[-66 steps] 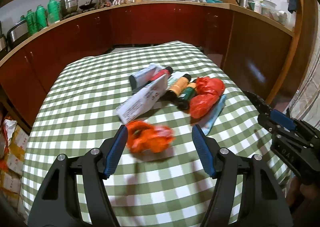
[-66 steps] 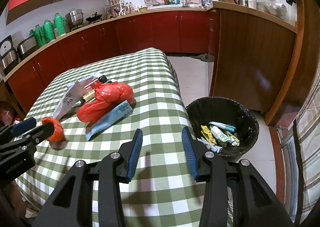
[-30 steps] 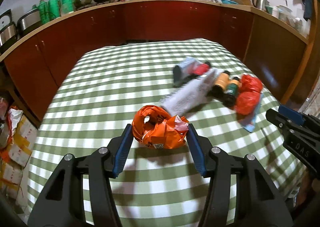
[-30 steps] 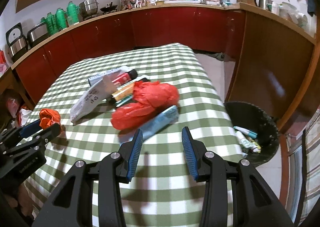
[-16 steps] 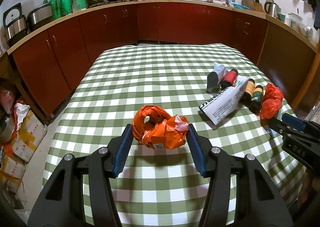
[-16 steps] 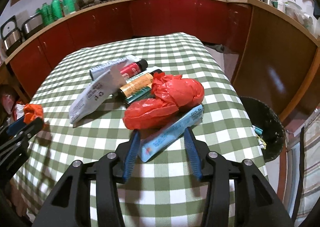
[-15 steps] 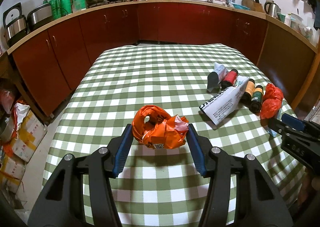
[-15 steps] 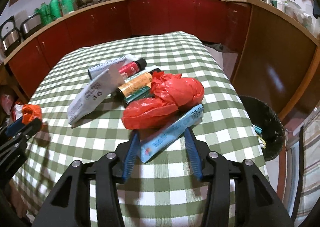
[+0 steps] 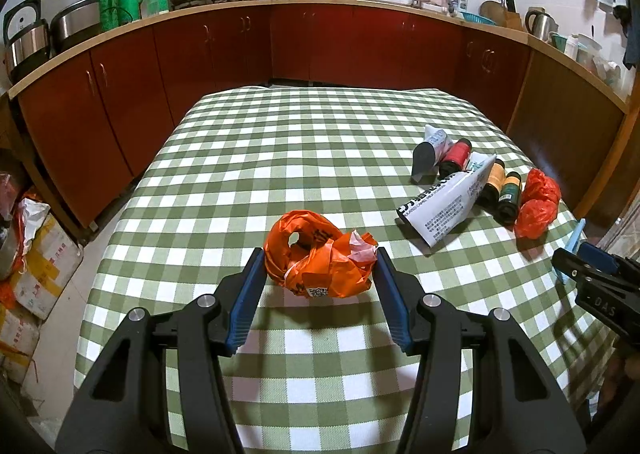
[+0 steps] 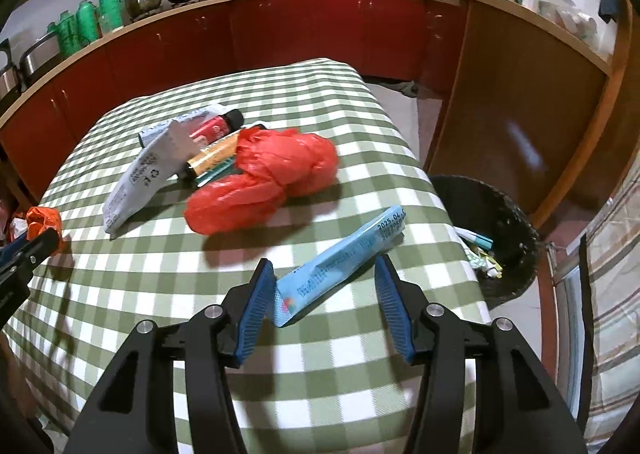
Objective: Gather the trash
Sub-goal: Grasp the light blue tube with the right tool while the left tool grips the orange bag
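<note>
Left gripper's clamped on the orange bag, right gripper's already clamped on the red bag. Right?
Not quite. The left gripper does grip the orange bag, but the right wrist view shows the right gripper open around the light blue packet, not shut on anything. The red bag lies untouched farther back on the table.

A table covered in a green-and-white checked cloth (image 9: pixel 304 142). On it lie a red plastic bag (image 10: pixel 272 174), a white tube (image 10: pixel 140 178), several small bottles (image 9: pixel 496 182) and a light blue packet (image 10: pixel 344 258).
</note>
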